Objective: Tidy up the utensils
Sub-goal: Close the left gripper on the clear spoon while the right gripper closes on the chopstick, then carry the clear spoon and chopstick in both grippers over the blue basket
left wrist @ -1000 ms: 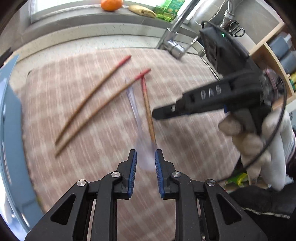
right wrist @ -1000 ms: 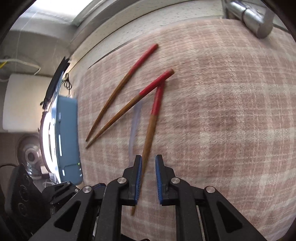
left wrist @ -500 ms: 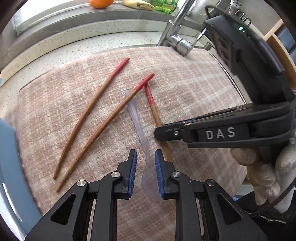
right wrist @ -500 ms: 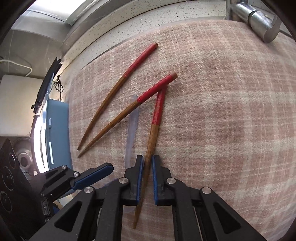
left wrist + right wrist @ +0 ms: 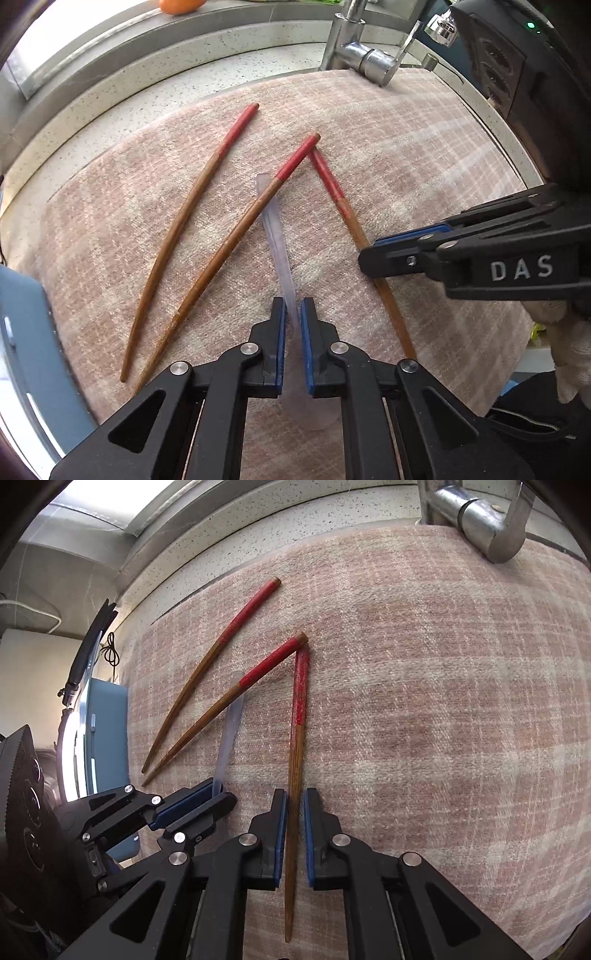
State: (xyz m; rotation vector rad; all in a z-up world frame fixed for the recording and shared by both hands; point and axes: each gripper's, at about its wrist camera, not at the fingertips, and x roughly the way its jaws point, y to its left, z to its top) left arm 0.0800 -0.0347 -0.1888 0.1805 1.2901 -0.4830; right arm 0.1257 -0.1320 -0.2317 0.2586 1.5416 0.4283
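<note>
Three red-tipped wooden chopsticks and a clear plastic spoon (image 5: 275,229) lie on a pink checked towel (image 5: 406,166). My left gripper (image 5: 291,314) straddles the spoon's handle, jaws narrowly apart, blue pads close to it on either side. The spoon's far end lies under the middle chopstick (image 5: 236,243). My right gripper (image 5: 294,805) straddles the right chopstick (image 5: 297,716), jaws narrowly apart with small gaps at both sides. The left chopstick (image 5: 192,206) lies apart. The spoon also shows in the right wrist view (image 5: 229,734), and the left gripper (image 5: 218,794) around it.
A chrome faucet (image 5: 364,55) stands at the towel's far edge, also in the right wrist view (image 5: 487,528). A speckled counter ledge (image 5: 147,85) runs behind. A blue appliance (image 5: 105,731) sits left of the towel. An orange (image 5: 181,5) rests on the sill.
Both grippers have dropped to the towel and slid forward; the left one now straddles the spoon's handle instead of its bowl end. The right jaws have parted slightly around the chopstick.
</note>
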